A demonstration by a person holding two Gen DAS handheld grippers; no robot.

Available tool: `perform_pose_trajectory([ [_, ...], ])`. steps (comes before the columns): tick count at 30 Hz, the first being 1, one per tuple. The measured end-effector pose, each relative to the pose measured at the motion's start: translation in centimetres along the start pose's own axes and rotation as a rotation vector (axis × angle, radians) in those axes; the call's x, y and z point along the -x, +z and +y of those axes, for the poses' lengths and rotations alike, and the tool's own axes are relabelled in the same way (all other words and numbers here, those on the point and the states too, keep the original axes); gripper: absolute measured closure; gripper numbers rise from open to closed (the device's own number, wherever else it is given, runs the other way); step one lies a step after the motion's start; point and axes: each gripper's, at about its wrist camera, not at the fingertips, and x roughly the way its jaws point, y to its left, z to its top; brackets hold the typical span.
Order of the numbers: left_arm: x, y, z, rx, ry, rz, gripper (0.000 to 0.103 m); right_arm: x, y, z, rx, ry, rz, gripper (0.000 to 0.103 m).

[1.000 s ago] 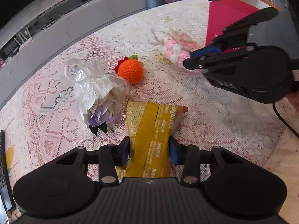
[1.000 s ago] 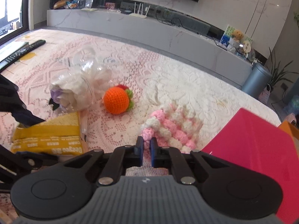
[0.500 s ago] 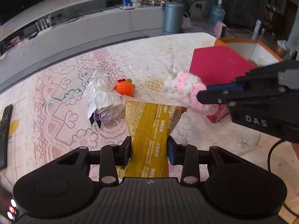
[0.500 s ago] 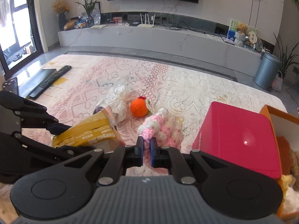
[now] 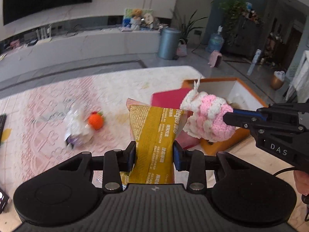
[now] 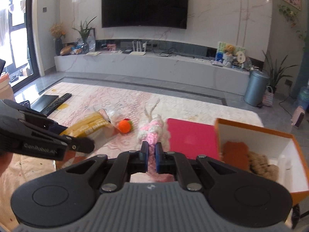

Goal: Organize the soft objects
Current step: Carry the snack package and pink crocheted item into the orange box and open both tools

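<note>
Carrying two soft items toward the box: transfer step under way, by judgement.

Left gripper [image 5: 154, 155]: jaws clamped on a yellow foil-like packet [image 5: 156, 133], crinkled, flat, pinched at its waist, printed with text; held off the table, upright ahead of the fingers.

Right gripper [image 6: 151, 154]: jaws nearly closed, pinching a pink-and-white crocheted piece [image 6: 152, 131], bobbled yarn, lumpy, with loose yarn tails at its far end; lifted, pointing forward.

Beyond and right of the right gripper: orange-walled cardboard box [image 6: 256, 129], white inside, open, already holding brown fuzzy items. A flat magenta lid [image 6: 190, 137] lies just left of it.

Beyond the left gripper, resting on the lace tablecloth [image 5: 48, 100]: an orange crocheted ball [image 5: 95, 120] with green and red trim, and beside it a crinkled clear-plastic bundle [image 5: 77, 127]; blurred.

Next move, by judgement: swing each gripper over the box opening, clear the wall, then release; both loads are limp and may snag on the rim.
</note>
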Motion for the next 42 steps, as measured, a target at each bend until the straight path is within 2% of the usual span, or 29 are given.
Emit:
perform_pose_trajectory([
  [4, -1.3, 2.7, -3.3, -0.021, -0.071, -0.022, 0.060, 2.4, 0.4, -4.2, 0.009, -0.094, -0.015, 0.099],
  [9, -5.3, 6.3, -7.2, -0.011, -0.200, 0.001, 0.060, 3.7, 0.9, -10.2, 0.013, -0.197, -0.003, 0.099],
  [17, -15.5, 10.0, -13.3, -0.009, -0.314, 0.104, 0.060, 0.2, 1.1, -18.8, -0.025, -0.283, 0.121, 0.099],
  [24, -23.1, 9.8, -15.5, 0.000, -0.321, 0.220, 0.060, -4.5, -0.6, -23.6, -0.008, -0.344, 0.221, 0.099],
  [28, -25.8, 8.9, -16.4, 0.000, -0.338, 0.271, 0.060, -7.2, -2.1, -25.3, -0.002, -0.385, 0.291, 0.099],
  [30, -27.1, 8.6, -17.0, -0.003, -0.334, 0.291, 0.060, -8.4, -3.2, -25.9, -0.023, -0.380, 0.336, 0.099],
  [38, -29.0, 7.7, -17.8, -0.033, -0.303, 0.362, 0.058, -11.3, -4.8, -27.8, -0.145, -0.295, 0.496, 0.098],
  [42, -28.7, 7.7, -18.2, -0.060, -0.304, 0.373, 0.056, -11.9, -4.7, -27.4, -0.126, -0.284, 0.539, 0.095],
])
